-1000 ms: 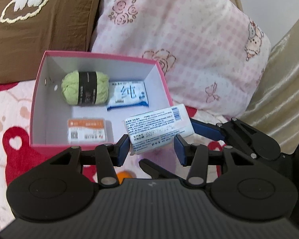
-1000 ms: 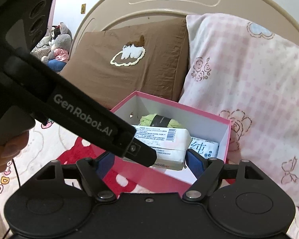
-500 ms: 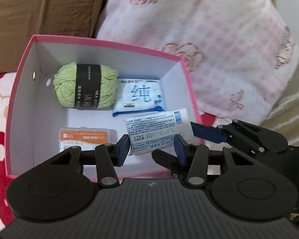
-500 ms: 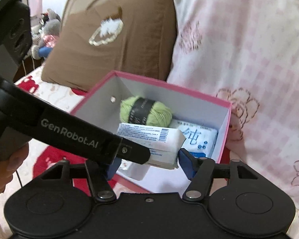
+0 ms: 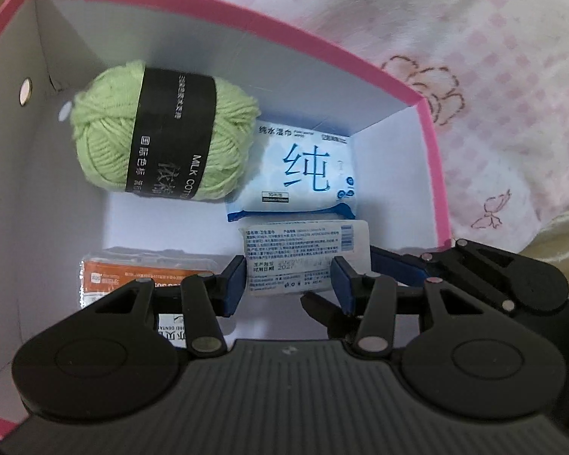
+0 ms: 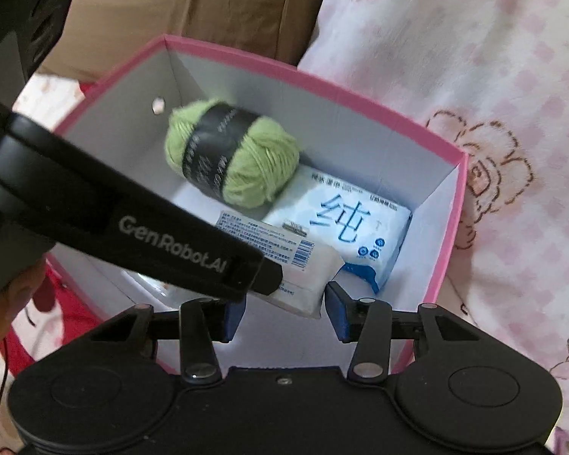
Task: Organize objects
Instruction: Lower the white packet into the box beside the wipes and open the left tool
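Wipes packet (image 5: 303,261), white and label-up, sits pinched between your left gripper (image 5: 288,282) pads, low inside the pink box (image 5: 432,159), ready to drop. Your right gripper (image 6: 280,313) is closing just beside it, touching nothing.

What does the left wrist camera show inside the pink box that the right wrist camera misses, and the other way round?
Left wrist only: the orange packet on the box floor, beside the left gripper, which clamps the white wipes pack.

Right wrist only: the left gripper's black body crossing the view, and the brown pillow.

Both: the pink box, green yarn ball, blue wipes pack and the held pack.
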{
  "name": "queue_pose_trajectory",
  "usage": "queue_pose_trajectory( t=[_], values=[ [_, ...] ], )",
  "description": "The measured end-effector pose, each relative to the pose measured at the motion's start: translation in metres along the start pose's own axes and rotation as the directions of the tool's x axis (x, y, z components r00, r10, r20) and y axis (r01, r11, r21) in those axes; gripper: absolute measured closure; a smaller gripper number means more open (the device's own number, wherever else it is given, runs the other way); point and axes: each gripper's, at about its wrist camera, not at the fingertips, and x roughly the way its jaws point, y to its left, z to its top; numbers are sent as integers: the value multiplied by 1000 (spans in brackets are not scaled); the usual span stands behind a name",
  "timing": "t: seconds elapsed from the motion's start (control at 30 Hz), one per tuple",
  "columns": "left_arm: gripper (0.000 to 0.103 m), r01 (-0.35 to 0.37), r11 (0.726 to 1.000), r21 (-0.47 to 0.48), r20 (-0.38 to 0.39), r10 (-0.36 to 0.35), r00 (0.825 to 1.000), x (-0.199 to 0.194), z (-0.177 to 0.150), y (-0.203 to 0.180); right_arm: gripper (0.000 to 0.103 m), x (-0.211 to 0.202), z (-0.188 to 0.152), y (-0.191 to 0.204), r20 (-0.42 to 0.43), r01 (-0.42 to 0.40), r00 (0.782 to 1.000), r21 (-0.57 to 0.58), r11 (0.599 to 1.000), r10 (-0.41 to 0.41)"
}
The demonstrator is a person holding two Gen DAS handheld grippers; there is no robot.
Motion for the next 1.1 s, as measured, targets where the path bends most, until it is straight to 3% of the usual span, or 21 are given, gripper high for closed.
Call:
queue_pose_trajectory(
  t=[0.3, 0.5, 0.57, 0.77, 0.9, 1.1],
  values=[
    [60, 7, 996, -86, -39, -10, 999, 18, 7, 6, 52, 15, 11, 5, -105, 48, 993, -72, 996, -55],
    [63, -3, 997, -82, -47, 0, 999, 24, 4, 8, 52, 18, 13, 8, -145, 84, 984, -119, 989, -101],
    [69, -7, 996, -92, -60, 1, 998, 28, 2, 9, 52, 17, 12, 7, -146, 80, 984, -123, 989, -98],
    [70, -15, 993, -116, -57, 8, 998, 37, -3, 7, 56, 15, 13, 9, -139, 26, 989, -144, 989, -46],
    [70, -25, 993, -117, -45, 20, 999, 39, -8, 3, 58, 18, 12, 11, -121, 50, 990, -181, 982, -73],
    [70, -25, 988, -155, -45, 18, 999, 44, -10, -3, 63, 10, 7, 0, -91, 26, 995, -180, 983, -43]
  ],
)
